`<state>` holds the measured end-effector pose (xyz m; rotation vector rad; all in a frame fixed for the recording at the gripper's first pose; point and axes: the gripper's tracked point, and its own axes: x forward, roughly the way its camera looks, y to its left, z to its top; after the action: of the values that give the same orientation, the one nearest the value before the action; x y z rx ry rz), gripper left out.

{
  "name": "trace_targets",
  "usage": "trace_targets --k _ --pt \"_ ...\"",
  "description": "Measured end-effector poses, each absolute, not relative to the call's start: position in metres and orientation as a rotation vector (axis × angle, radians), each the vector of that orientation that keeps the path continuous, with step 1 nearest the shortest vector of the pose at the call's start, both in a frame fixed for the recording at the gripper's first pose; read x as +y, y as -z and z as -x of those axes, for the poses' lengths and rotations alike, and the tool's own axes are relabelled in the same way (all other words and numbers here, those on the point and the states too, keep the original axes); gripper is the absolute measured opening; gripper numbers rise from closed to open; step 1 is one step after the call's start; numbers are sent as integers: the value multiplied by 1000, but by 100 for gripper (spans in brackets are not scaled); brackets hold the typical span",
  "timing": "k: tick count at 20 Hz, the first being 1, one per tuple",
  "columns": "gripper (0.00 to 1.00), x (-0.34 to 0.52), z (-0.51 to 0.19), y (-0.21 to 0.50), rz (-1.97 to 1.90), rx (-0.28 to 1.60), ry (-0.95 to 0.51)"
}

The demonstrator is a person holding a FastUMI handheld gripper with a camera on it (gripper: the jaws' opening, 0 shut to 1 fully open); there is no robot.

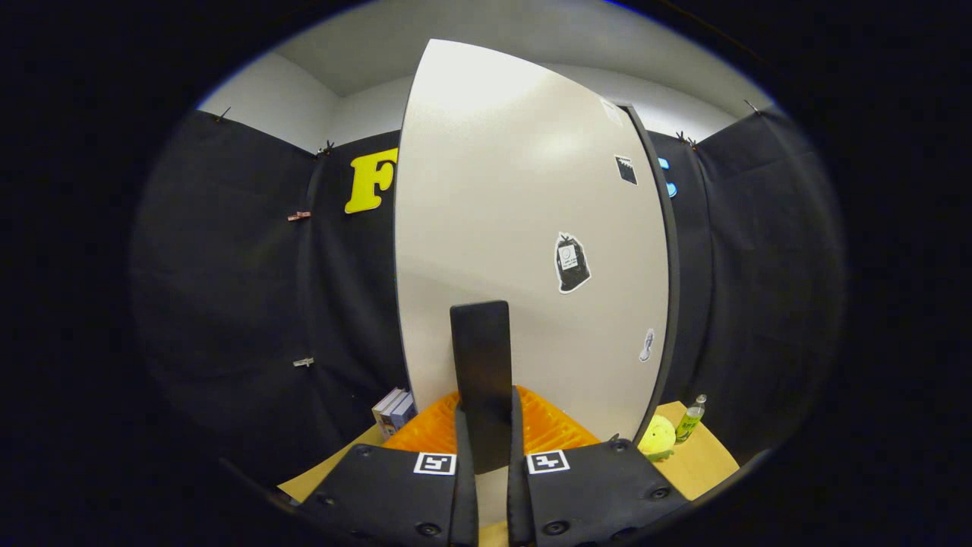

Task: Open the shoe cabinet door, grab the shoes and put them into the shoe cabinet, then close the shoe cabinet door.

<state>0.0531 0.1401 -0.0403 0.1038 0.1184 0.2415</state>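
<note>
The gripper [486,425] has its fingers clamped on the dark handle [481,365] of the shoe cabinet door [524,228], standing on the bench [706,463]. Probably the door step; next needs a steady swing.

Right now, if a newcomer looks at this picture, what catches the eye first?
First the big pale cabinet door, standing just ahead of the gripper with small stickers on its face. Next the dark handle between the gripper's fingers, which close on it from both sides. Low down, an orange rack lies behind the fingers, and a yellow toy and a bottle stand beside the door.
</note>
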Motion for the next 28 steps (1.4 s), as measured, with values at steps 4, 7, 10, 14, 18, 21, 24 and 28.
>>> trace_targets --k 4,7,10,14,18,21,24,28 --pt "19 109 -32 37 -99 120 -243" --pt "18 84 -22 35 -89 125 -224" --pt "18 60 -12 34 -78 129 -187" --pt "18 23 -2 33 -96 133 -117" --pt "17 -15 -1 32 -91 141 -93" --pt "17 -43 -3 30 -120 148 -70" --pt "12 -65 -6 31 -146 149 -75" --pt "10 -88 -9 33 -153 164 -63"
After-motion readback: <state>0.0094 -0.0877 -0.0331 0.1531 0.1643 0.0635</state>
